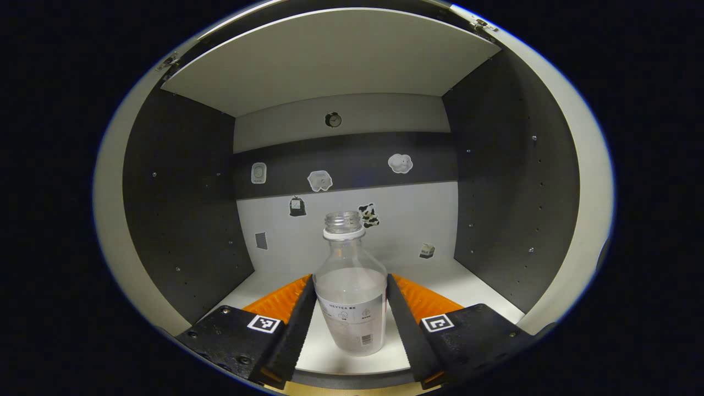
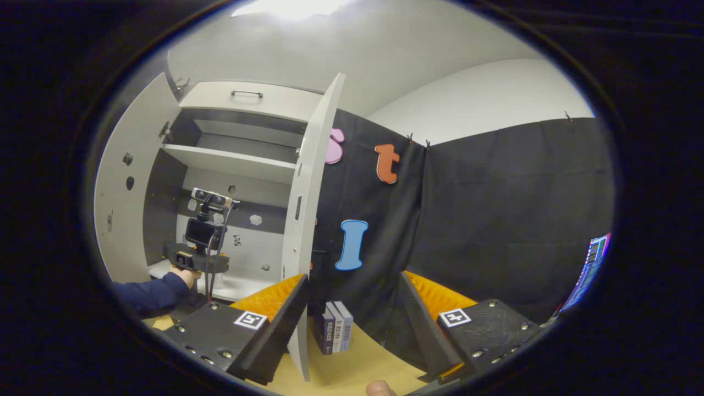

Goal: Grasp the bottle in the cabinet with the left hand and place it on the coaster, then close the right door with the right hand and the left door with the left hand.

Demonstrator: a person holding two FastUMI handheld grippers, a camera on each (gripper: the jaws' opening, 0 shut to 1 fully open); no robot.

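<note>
Fingers of the left gripper [image 1: 351, 300] stand on either side of the bottle [image 1: 352, 286] in the left gripper view, their inner faces touching its shoulders on both sides, so they hold it between them. That clear bottle is upright on the cabinet's white bottom shelf [image 1: 478, 286], uncapped, with a white ring under its threaded neck and a pale label low on its body. It stands near the front edge of the shelf, well apart from the back wall [image 1: 407, 220], which carries several small stickers. Dark side walls rise left and right, and a pale shelf [image 1: 330, 55] spans the compartment overhead.

In the right gripper view, the right gripper [image 2: 352, 300] has its fingers spread wide with nothing between them, hanging above the tan worktop [image 2: 363, 363]. Beyond them the cabinet [image 2: 242, 159] stands with both doors swung outward: the right door [image 2: 308, 220] edge-on just past the near finger, the left door [image 2: 124, 187] angled away at the far side. Inside the opening, a hand [image 2: 184, 275] in a dark blue sleeve [image 2: 151, 294] holds the left gripper, seen here from behind with its camera on top, at the level of the bottom shelf. A few small books [image 2: 335, 325] stand upright on the worktop against the black cloth wall, between the right gripper's fingers as seen from this camera. A screen edge [image 2: 591, 269] glows at the far right.
</note>
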